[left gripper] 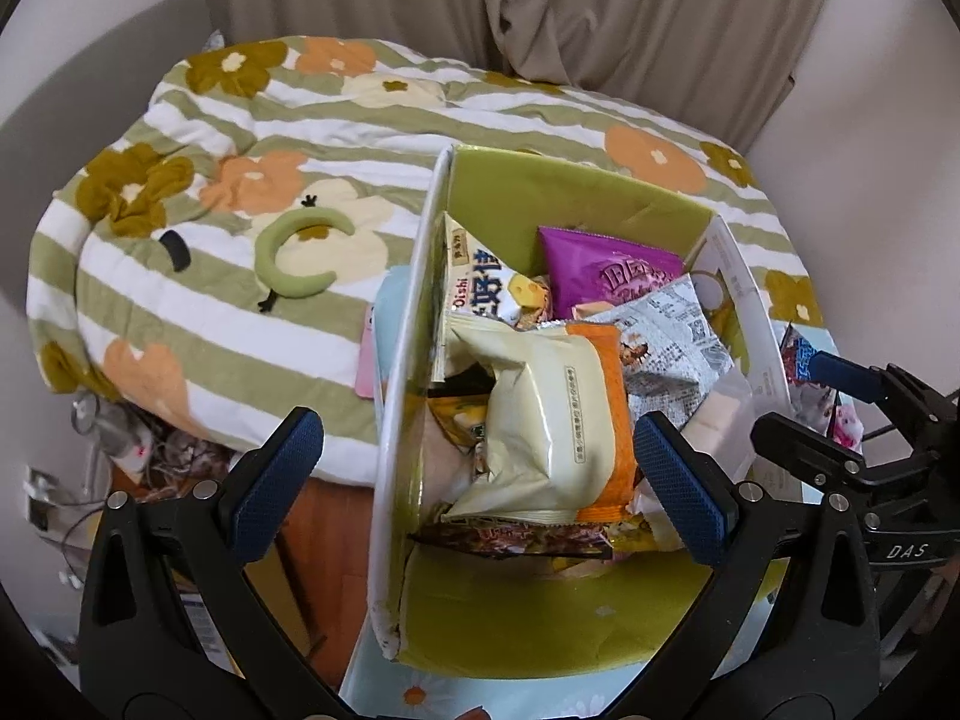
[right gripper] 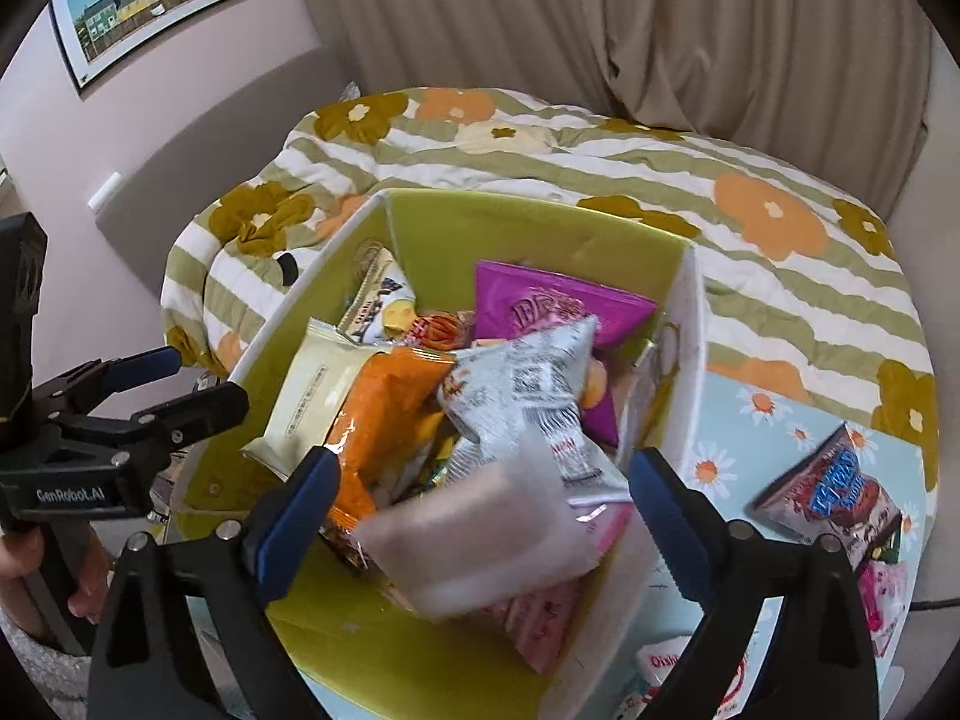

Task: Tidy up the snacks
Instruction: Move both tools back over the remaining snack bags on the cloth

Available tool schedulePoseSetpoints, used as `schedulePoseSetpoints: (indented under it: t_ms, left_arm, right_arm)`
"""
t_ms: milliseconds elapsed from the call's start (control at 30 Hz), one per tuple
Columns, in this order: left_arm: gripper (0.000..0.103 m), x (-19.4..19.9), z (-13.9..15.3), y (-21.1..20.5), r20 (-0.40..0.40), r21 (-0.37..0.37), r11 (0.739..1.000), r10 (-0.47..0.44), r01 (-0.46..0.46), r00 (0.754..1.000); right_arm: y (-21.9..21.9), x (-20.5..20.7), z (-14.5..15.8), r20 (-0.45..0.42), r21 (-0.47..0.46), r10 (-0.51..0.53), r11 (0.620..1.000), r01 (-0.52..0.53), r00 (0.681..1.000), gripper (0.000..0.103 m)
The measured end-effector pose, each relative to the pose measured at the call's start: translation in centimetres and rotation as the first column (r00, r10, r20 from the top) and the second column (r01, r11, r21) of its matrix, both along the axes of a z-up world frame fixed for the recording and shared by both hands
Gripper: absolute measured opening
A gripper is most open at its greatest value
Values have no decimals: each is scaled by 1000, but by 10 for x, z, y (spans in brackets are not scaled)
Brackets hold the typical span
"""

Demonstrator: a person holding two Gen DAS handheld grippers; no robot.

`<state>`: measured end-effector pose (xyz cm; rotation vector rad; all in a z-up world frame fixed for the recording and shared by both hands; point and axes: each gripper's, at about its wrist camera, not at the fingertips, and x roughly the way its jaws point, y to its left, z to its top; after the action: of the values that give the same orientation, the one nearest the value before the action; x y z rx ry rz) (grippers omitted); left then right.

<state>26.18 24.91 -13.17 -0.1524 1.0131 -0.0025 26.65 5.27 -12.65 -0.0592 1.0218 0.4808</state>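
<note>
A white storage box with a green lining [left gripper: 414,324] [right gripper: 690,324] holds several snack packets. A cream and orange packet [left gripper: 552,420] lies on top, with a purple bag [left gripper: 600,270] and a newsprint packet [left gripper: 666,342] behind. My left gripper [left gripper: 477,486] is open and empty above the box's near end. My right gripper [right gripper: 480,516] is open; a blurred frosted pink packet [right gripper: 480,528] sits between its fingers over the box, apart from both pads. The purple bag [right gripper: 540,300] and newsprint packet [right gripper: 528,396] show there too.
The box stands on a light blue daisy cloth [right gripper: 756,420] beside a striped flower quilt [left gripper: 240,180]. More snack packets [right gripper: 840,498] lie on the cloth right of the box. Beige curtains [left gripper: 600,12] hang behind. Wooden floor [left gripper: 312,540] lies lower left.
</note>
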Motion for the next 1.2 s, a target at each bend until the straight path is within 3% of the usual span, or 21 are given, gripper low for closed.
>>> schedulePoseSetpoints:
  t_ms: [300, 700, 967, 1200]
  left_arm:
    - [103, -4, 18, -14, 41, -1, 998, -59, 59, 997]
    - [103, -10, 43, -59, 117, -25, 978, -204, 209, 972]
    - [103, -11, 56, -123, 137, -9, 964, -263, 267, 955]
    - [103, -2, 54, -213, 128, -34, 952, -297, 304, 946]
  right_arm:
    - [-9, -17, 20, 57, -23, -41, 999, 43, 997, 96]
    - [-66, -58, 56, 147, -9, -217, 975, 220, 965, 96]
    - [-145, -74, 65, 172, -9, -331, 941, 337, 928, 96]
    - [-219, -75, 56, 150, -37, -346, 934, 354, 926, 96]
